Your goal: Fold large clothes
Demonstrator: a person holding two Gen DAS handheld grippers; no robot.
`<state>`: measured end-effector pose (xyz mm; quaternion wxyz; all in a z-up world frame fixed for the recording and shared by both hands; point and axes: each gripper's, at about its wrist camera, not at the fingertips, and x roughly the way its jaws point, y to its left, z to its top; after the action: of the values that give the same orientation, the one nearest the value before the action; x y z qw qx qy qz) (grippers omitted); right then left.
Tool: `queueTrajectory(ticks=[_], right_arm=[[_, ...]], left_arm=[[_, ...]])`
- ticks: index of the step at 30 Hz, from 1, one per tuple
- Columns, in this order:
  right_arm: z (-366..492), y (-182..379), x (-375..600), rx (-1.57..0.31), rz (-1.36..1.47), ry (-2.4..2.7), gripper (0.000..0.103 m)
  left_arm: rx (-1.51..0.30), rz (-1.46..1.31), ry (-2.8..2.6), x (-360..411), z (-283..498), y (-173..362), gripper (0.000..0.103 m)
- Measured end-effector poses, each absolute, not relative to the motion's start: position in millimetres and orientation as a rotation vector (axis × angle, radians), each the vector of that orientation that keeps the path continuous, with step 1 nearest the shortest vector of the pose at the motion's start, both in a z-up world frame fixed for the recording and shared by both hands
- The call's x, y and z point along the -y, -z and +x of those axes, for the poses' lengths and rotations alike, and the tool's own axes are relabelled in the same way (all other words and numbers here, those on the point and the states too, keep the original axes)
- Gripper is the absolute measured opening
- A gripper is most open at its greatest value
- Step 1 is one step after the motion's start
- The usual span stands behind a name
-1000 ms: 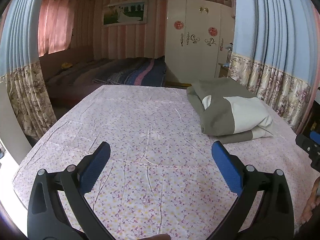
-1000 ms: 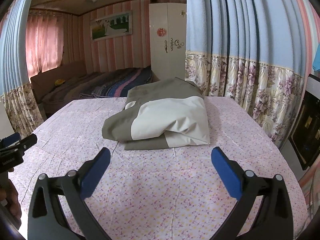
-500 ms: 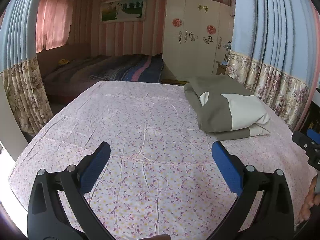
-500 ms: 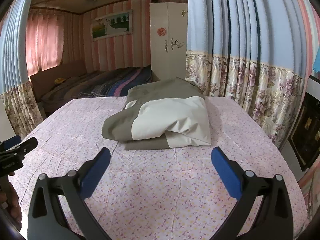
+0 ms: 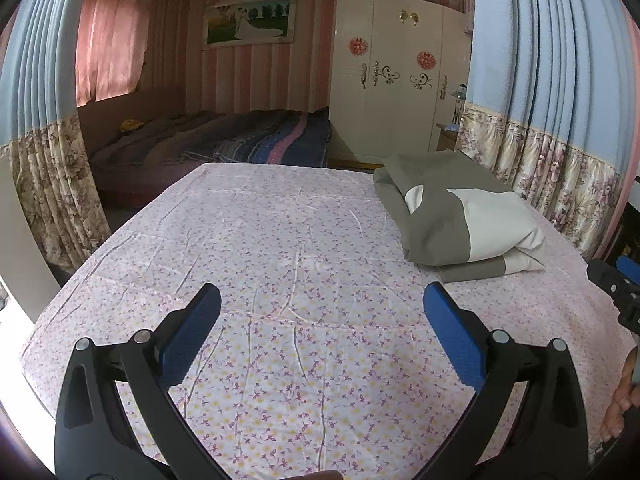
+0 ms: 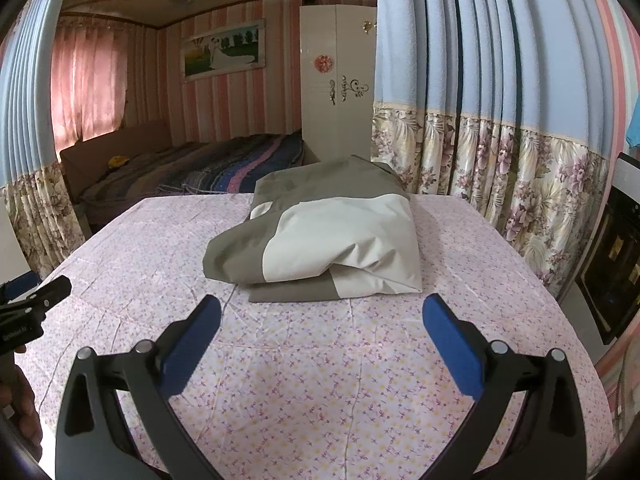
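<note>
A folded grey-and-cream garment [image 6: 320, 236] lies on a table spread with a pink floral cloth [image 6: 320, 380], sitting just above the centre of the right wrist frame and at centre right of the left wrist frame [image 5: 456, 220]. The right gripper [image 6: 320, 316] hangs over the cloth in the lower part of its frame, its blue-padded fingers [image 6: 192, 340] spread wide with nothing between them; the garment's near edge lies just beyond the fingertips, apart from them. The left gripper [image 5: 320, 316] is likewise spread and empty, over bare cloth [image 5: 280, 260] in the lower half of its own frame, with the garment well off toward the right. Each tool shows at the edge of the other's view: the left gripper's black tip at the left edge of the right wrist frame [image 6: 36, 300], and the right gripper at the right edge of the left wrist frame [image 5: 616, 288], with part of the hand [image 5: 624, 396] holding it visible below. In the background at centre left, a bed with a striped blanket [image 5: 256, 140] stands against a pink-striped wall. A white wardrobe [image 5: 392, 76] fills the upper centre right, and blue curtains with floral hems [image 6: 500, 120] drape the right side.
</note>
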<state>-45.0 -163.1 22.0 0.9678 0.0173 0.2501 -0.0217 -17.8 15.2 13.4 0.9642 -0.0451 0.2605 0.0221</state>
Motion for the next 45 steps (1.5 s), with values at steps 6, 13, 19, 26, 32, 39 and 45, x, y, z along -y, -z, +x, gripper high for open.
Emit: queueTrajectory(ticks=[6, 13, 19, 26, 32, 39, 45], right_arm=[[-44.1, -21.9, 167.6, -0.501, 0.043, 0.046, 0.101], [-41.5, -18.7, 169.6, -0.509, 0.044, 0.045, 0.101], [-41.7, -19.0, 169.4, -0.502, 0.045, 0.044, 0.101], [-40.8, -17.1, 170.9, -0.505, 0.045, 0.046, 0.101], [-41.4, -17.5, 170.4, -0.505, 0.044, 0.046, 0.101], [-41.6, -17.5, 169.7, -0.505, 0.043, 0.047, 0.101], [-41.7, -17.7, 169.6, -0.503, 0.044, 0.045, 0.101]], left_arm=[[-0.529, -0.092, -0.049, -17.2, -17.5, -13.7, 0.1], [-0.534, -0.082, -0.056, -16.1, -16.8, -13.1, 0.1], [-0.531, -0.079, -0.061, -15.9, -17.5, -14.0, 0.1], [-0.533, -0.075, -0.073, -15.5, -16.7, -15.3, 0.1], [-0.537, -0.071, -0.071, -14.9, -15.9, -15.2, 0.1], [-0.538, -0.096, -0.058, -17.1, -16.9, -15.3, 0.1], [-0.529, -0.109, -0.066, -21.4, -16.7, -17.0, 0.1]])
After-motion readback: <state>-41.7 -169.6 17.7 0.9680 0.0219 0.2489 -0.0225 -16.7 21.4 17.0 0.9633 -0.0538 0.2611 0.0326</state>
